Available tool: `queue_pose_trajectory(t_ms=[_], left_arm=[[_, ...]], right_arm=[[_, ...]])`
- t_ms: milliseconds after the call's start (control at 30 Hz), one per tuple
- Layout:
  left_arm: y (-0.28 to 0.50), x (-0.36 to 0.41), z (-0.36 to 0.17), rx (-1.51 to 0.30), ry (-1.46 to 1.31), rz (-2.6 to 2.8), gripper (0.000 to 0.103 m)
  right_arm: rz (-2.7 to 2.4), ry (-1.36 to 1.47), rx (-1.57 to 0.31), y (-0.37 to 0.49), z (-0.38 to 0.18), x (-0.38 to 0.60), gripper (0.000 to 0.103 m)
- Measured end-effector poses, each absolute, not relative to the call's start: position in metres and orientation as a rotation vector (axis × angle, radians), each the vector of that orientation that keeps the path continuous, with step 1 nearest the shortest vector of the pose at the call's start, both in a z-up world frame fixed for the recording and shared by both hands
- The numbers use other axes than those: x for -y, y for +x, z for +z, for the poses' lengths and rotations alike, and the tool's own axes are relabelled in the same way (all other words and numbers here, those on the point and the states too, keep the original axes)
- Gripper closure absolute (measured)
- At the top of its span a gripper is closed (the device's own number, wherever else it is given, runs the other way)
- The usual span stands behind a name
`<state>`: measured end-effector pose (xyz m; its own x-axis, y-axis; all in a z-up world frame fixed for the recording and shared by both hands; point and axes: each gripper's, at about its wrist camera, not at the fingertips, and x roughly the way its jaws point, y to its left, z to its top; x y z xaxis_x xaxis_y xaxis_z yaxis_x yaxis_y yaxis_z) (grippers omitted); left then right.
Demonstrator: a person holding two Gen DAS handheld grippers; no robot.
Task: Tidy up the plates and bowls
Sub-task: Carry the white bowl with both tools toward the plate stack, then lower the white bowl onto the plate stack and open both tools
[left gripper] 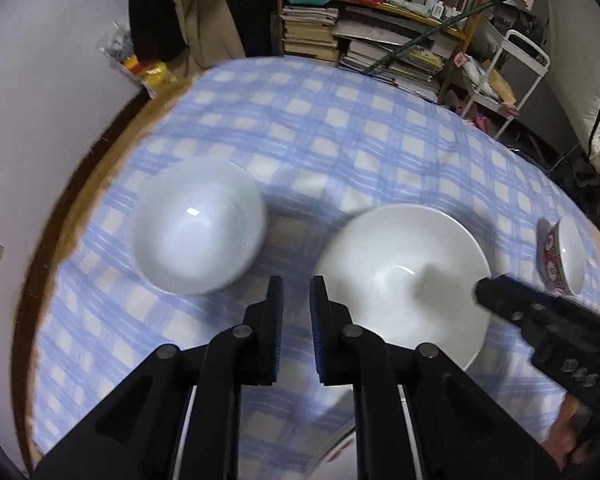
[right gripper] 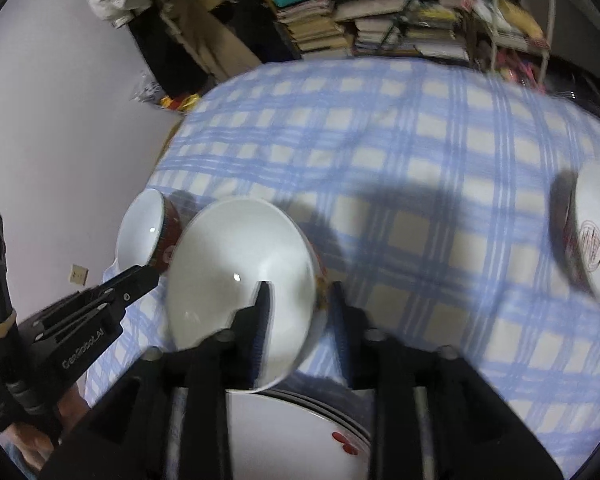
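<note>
Three bowls on table (left gripper: 340, 128): small white bowl (left gripper: 198, 226), empty; wide white bowl (left gripper: 400, 276), empty; patterned bowl (left gripper: 562, 256), red-rimmed. My left fingers (left gripper: 296, 292) nearly closed, grasping nothing; right fingers (right gripper: 300, 294) parted astride wide bowl's rim, released.

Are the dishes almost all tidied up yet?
About halfway, I think. Done: the white plates with red spots sit stacked at the near edge. In hand: the right gripper has its jaws either side of the wide white bowl's rim, not pinching; the left gripper is empty. Left: that bowl, the small red-sided bowl and the red-patterned bowl stand apart on the blue-checked cloth, unstacked.
</note>
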<state>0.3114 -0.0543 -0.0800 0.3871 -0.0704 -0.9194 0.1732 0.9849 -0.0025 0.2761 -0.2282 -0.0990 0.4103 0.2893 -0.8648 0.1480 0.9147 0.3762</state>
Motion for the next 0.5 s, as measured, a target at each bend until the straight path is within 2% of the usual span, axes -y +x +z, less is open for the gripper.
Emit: queue_pose_trajectory(t_ms=[67, 133, 200, 300, 333, 467, 500], left_arm=[[0.315, 0.042, -0.070, -1.143, 0.094, -0.128, 0.088], [0.319, 0.027, -0.063, -1.132, 0.079, -0.092, 0.084], [0.326, 0.007, -0.060, -1.138, 0.071, -0.061, 0.081], [0.331, -0.019, -0.059, -1.144, 0.050, -0.022, 0.073], [0.332, -0.024, -0.060, -1.144, 0.047, -0.009, 0.065], [0.335, -0.051, -0.063, -1.137, 0.045, 0.046, 0.048], [0.335, -0.056, -0.064, -1.136, 0.044, 0.056, 0.041]], right_arm=[[0.097, 0.375, -1.128, 0.281, -0.083, 0.225, 0.050], [0.101, 0.330, -1.119, 0.288, -0.072, 0.219, 0.042], [0.112, 0.306, -1.115, 0.296, -0.063, 0.211, 0.024], [0.140, 0.295, -1.090, 0.304, -0.055, 0.198, 0.005], [0.150, 0.288, -1.085, 0.307, -0.054, 0.193, 0.004], [0.170, 0.235, -1.093, 0.317, -0.058, 0.171, 0.003], [0.186, 0.229, -1.090, 0.318, -0.059, 0.167, 0.003]])
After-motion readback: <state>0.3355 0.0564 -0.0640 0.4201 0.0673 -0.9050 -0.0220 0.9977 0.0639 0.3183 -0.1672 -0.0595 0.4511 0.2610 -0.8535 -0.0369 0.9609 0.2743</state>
